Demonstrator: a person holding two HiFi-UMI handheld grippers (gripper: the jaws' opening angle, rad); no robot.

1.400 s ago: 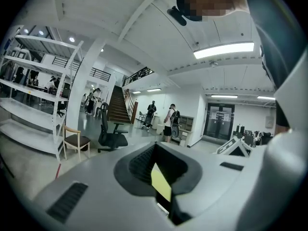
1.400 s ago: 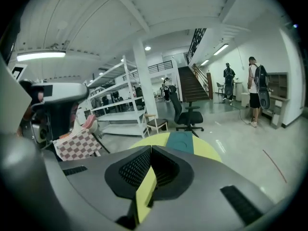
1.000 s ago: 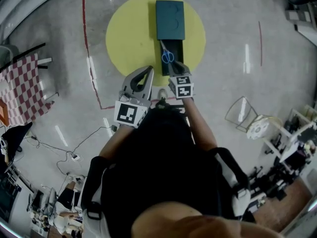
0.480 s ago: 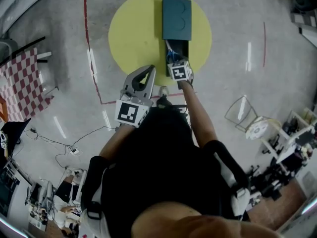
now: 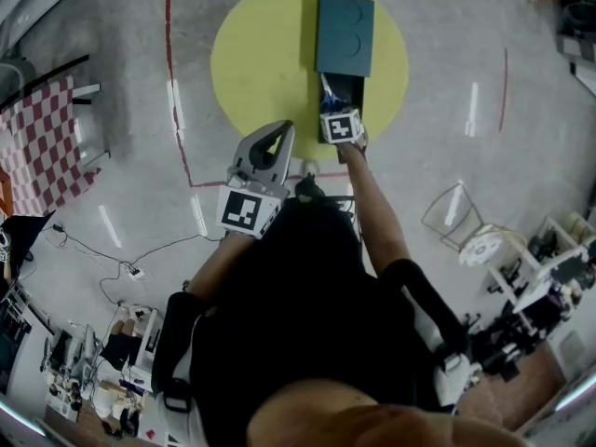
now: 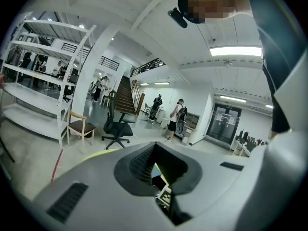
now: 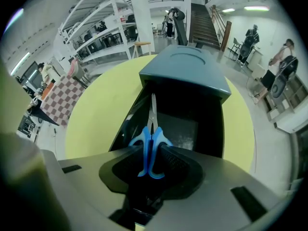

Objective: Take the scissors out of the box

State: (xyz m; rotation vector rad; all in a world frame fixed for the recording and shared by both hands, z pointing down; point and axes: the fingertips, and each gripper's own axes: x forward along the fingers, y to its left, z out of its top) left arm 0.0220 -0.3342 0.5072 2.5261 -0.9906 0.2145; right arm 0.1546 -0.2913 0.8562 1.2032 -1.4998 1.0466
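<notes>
A dark teal box lies on a yellow round surface, with its black inner tray slid out toward me. Blue-handled scissors lie in the tray, blades pointing away. My right gripper points steeply down into the tray. Its jaws are opening and the blue handles sit between them without being pinched. In the right gripper view, the right gripper straddles the handles. My left gripper hovers left of the box with its tips together and nothing in it; in its own view the left gripper points almost level.
A red line runs along the floor left of the yellow surface. A checkered cloth is at far left, and a wire frame and cluttered shelves at right. An office chair, a wooden chair and standing people are far off.
My right gripper has moved forward and down from the tray's near end onto the scissors' handles, and tipped more steeply. The left gripper has barely shifted.
</notes>
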